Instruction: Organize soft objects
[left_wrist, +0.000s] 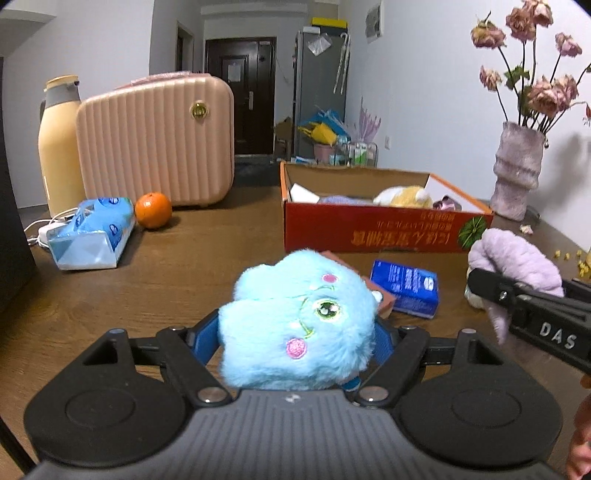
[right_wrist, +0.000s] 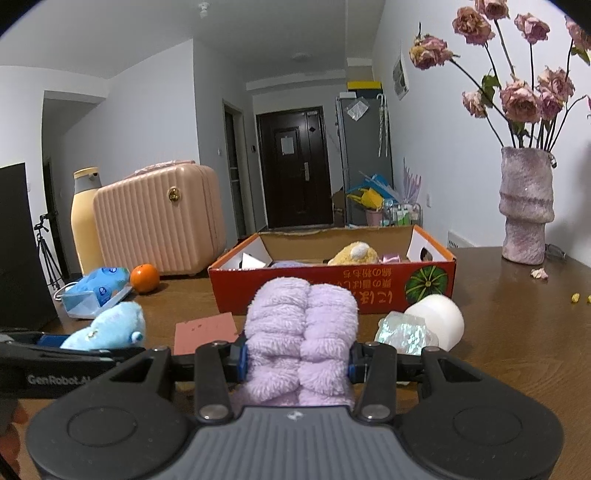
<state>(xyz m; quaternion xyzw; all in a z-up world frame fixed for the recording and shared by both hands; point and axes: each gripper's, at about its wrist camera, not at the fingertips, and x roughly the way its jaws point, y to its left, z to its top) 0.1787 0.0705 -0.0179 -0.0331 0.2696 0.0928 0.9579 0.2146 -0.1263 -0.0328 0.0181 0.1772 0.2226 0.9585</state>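
Left fingers (left_wrist: 295, 332) clamp the blue plush (left_wrist: 299, 325), right fingers (right_wrist: 297, 358) the lilac towel (right_wrist: 301, 332), both short of the box's (right_wrist: 332, 291) near wall.

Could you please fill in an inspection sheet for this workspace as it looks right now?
Surface: brown wooden table, scattered petal bits near the vase.
Job's things: blue plush toy and lilac fluffy cloth both held; red cardboard box holds a yellow plush.
Clutter: orange, tissue pack, blue packet, white roll, pink suitcase.
Grippers: left gripper shut on the toy; right gripper shut on the cloth.
Cables: white cord beside the tissue pack.
Surroundings: hallway, dark door.
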